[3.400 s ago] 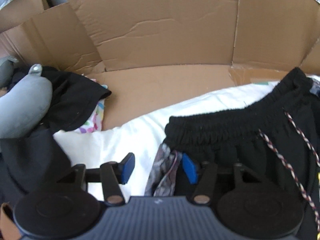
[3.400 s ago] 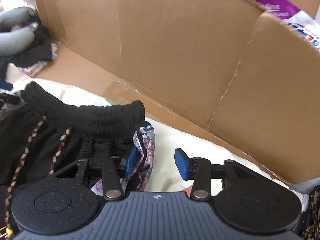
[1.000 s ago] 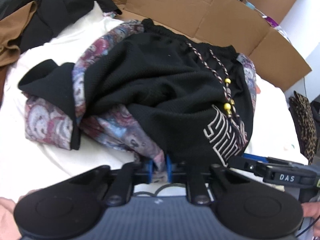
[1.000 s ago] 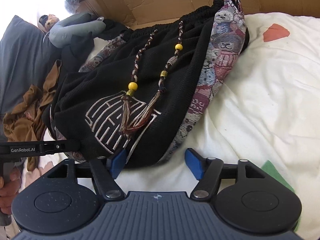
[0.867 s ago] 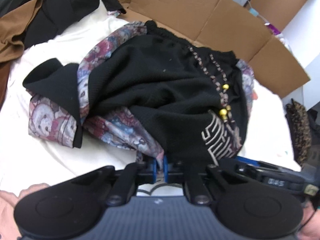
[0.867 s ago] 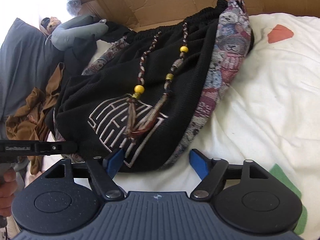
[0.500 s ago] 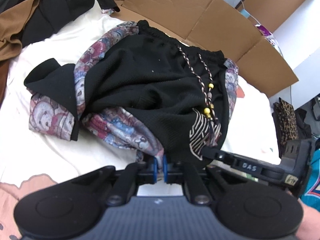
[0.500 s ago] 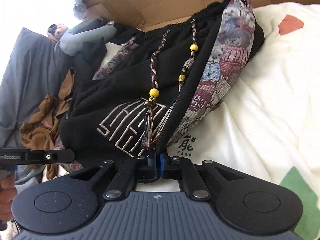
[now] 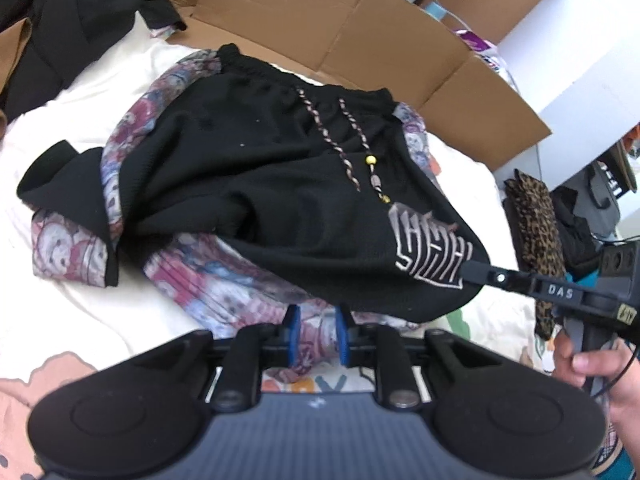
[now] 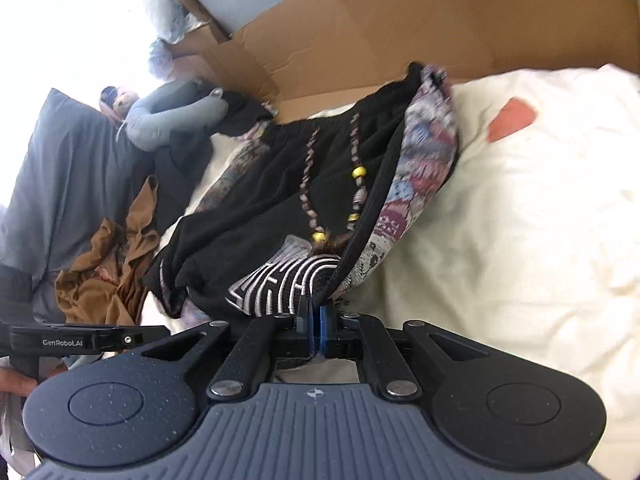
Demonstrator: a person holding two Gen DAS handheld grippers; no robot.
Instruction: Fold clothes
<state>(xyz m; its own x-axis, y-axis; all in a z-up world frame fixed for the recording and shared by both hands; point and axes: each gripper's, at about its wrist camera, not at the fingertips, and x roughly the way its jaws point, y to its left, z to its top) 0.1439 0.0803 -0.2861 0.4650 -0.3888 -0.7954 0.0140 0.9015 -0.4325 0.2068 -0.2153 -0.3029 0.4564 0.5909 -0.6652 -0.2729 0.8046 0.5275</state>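
The black shorts (image 9: 256, 184), with patterned side panels and a beaded drawstring (image 9: 372, 168), lay rumpled across the middle of the bed (image 9: 80, 312), waistband toward the far edge where flattened cardboard (image 9: 360, 28) stood. The right hand-held gripper (image 10: 316, 320) had its blue pads pressed together on the near hem beside the embroidered design (image 10: 280, 284), lifting that corner off the sheet, probably to carry the leg over. The left hand-held gripper (image 9: 316, 336) stood partly spread around bunched patterned fabric at the other near hem; whether the pads bit the cloth I could not tell. Holding both hem corners would suit pulling the shorts flat or doubling them toward the waistband.
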